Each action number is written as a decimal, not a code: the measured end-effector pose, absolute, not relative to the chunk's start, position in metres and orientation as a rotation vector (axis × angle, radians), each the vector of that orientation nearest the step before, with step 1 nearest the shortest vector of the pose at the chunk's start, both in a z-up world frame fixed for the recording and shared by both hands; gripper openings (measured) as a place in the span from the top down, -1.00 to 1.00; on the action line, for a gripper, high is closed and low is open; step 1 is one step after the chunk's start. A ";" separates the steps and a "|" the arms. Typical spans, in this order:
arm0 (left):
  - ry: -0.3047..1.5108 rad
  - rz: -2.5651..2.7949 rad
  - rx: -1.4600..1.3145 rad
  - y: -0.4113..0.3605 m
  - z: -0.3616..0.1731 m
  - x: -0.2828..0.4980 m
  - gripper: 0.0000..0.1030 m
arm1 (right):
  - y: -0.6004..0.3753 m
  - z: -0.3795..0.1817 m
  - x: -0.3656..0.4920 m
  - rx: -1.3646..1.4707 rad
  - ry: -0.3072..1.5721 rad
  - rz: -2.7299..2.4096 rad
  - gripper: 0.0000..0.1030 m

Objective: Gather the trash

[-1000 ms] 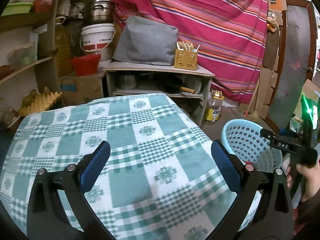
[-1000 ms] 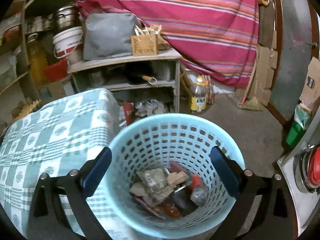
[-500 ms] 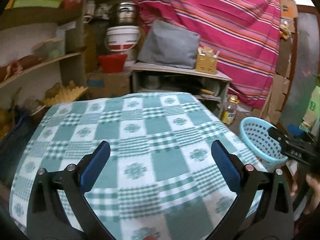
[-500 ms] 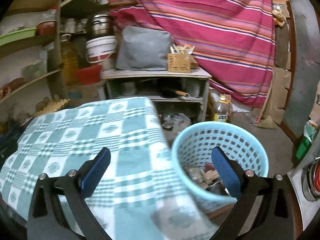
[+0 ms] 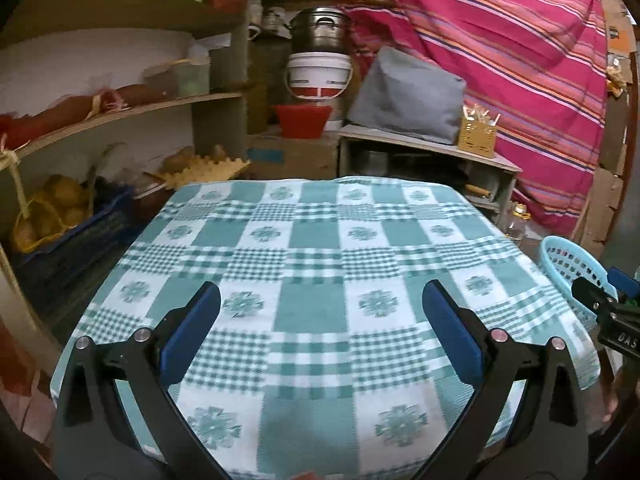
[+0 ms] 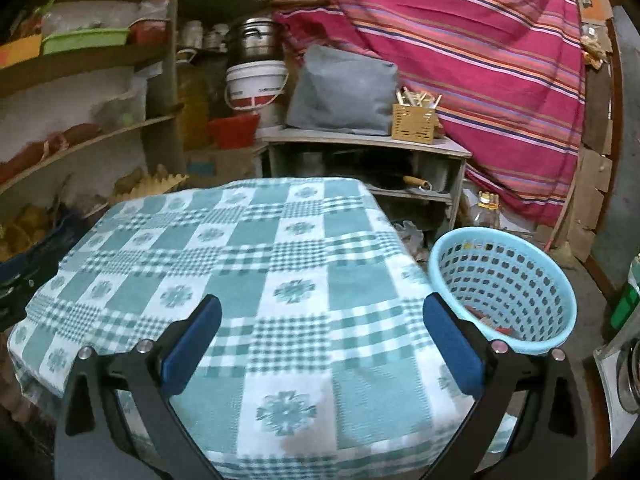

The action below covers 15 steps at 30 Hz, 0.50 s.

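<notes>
Trash (image 6: 494,320) lies low inside the blue basket (image 6: 560,300), just right of the tabletop (image 6: 240,260). Right claw (image 6: 320,344) has pulled back from over the basket; left claw (image 5: 320,332) too. Both gape, empty. Tabletop shows no trash; collection looks finished.

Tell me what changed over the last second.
The right tongs pulled back from above the light-blue perforated plastic basket to over the green checked tablecloth; the left tongs backed away too. Both stayed open and empty; trash remains in the basket.
</notes>
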<state>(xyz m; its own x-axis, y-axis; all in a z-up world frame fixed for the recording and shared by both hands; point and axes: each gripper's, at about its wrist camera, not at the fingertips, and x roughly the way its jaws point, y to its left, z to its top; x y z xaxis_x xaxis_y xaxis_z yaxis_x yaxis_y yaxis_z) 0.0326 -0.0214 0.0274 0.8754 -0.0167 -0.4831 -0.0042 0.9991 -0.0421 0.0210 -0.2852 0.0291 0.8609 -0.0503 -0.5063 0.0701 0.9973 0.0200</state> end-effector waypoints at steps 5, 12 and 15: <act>0.520 0.019 -0.056 -0.010 0.014 0.034 -0.90 | -0.272 0.025 0.018 0.038 0.519 -0.048 -0.91; 0.511 0.023 -0.036 -0.010 0.001 0.038 -0.90 | -0.258 0.012 0.020 0.016 0.507 -0.041 -0.91; 0.506 0.018 -0.034 -0.013 -0.003 0.041 -0.90 | -0.256 0.006 0.021 -0.001 0.500 -0.045 -0.91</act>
